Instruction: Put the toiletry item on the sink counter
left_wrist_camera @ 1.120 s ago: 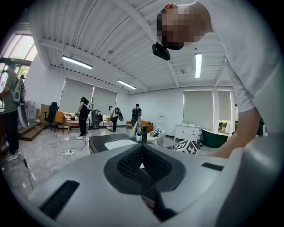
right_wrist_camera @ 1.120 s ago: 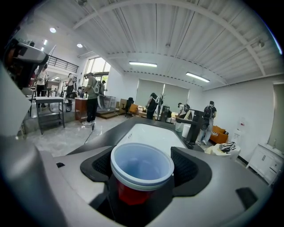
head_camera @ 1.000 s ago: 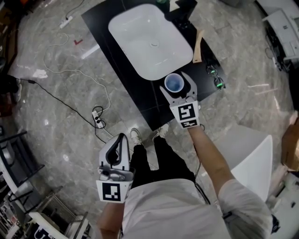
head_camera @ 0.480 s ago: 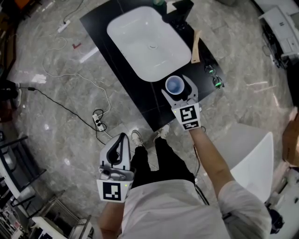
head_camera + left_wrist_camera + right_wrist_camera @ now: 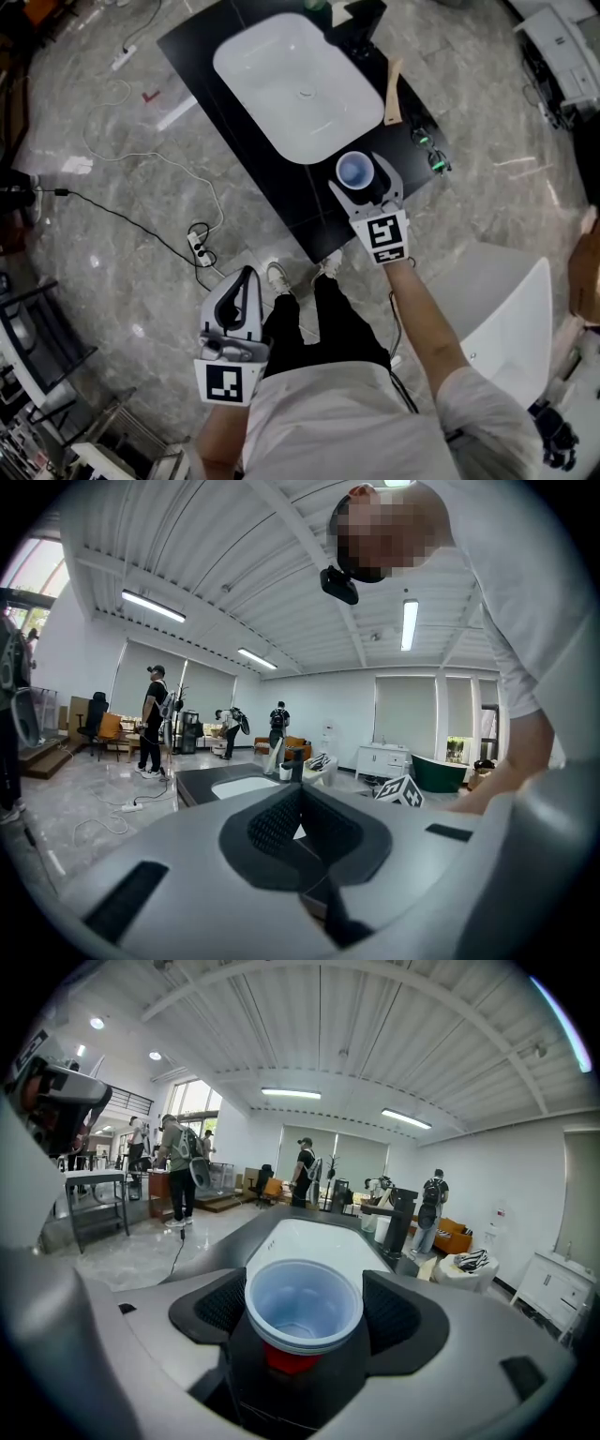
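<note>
The cup [image 5: 354,171] was grasped upright in the right gripper [image 5: 362,180], above the bench [image 5: 302,211]; if released early or onto the basin [image 5: 281,84] rim ahead, it could be toppled. The left gripper [image 5: 246,277] was clenched, empty.

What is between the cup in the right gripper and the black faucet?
The white basin lies between the cup and the faucet; both the head view and the right gripper view show it.

**Q:** Cup [image 5: 303,1307] material?
**A:** Thin smooth plastic, red outside, pale inside. My pads [image 5: 223,1307] are black and finely ribbed; my casing [image 5: 103,1344] is matt grey plastic.
**Q:** Surroundings?
**A:** Basin [image 5: 298,84] glossy white; counter [image 5: 281,197] dark and smooth; floor [image 5: 94,281] polished stone.
</note>
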A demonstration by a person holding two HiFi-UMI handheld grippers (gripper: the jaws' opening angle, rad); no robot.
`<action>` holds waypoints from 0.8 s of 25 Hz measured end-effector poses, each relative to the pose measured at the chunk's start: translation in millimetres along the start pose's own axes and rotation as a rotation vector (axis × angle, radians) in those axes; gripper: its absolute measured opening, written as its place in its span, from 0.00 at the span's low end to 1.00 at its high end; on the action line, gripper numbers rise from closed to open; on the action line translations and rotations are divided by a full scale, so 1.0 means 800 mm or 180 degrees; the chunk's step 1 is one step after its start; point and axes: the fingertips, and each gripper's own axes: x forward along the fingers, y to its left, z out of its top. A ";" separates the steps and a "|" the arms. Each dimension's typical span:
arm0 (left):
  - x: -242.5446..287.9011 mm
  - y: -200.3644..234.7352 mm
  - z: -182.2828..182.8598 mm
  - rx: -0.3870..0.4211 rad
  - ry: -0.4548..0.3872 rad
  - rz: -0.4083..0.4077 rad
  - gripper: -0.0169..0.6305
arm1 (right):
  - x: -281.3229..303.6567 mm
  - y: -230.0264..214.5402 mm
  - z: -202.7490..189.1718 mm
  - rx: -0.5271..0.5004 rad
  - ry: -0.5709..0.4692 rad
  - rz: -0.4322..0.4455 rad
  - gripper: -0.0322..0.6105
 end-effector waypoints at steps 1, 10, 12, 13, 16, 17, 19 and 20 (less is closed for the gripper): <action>0.000 0.001 0.001 0.0004 -0.0003 -0.0017 0.03 | -0.002 0.001 0.002 -0.0008 -0.0012 -0.0015 0.63; -0.003 0.007 -0.001 0.0014 -0.0003 -0.0195 0.03 | -0.017 0.001 -0.002 -0.0007 0.0066 -0.0140 0.63; -0.003 0.009 0.000 0.0007 -0.0015 -0.0227 0.03 | -0.020 -0.002 -0.003 0.0039 0.0088 -0.0196 0.63; -0.003 0.009 0.000 0.0004 -0.0020 -0.0241 0.03 | -0.023 -0.004 -0.003 0.0070 0.0087 -0.0237 0.63; -0.006 0.013 0.003 0.0004 -0.0053 -0.0281 0.03 | -0.037 -0.008 0.003 0.0150 0.0074 -0.0360 0.62; -0.006 0.014 0.004 0.0005 -0.0070 -0.0294 0.03 | -0.045 -0.007 0.007 0.0155 0.0066 -0.0390 0.62; -0.006 0.016 0.005 -0.0013 -0.0107 -0.0317 0.03 | -0.063 -0.001 0.016 0.0068 0.0044 -0.0433 0.62; -0.007 0.017 0.005 -0.0028 -0.0128 -0.0328 0.03 | -0.073 0.005 0.020 -0.0009 0.0034 -0.0444 0.62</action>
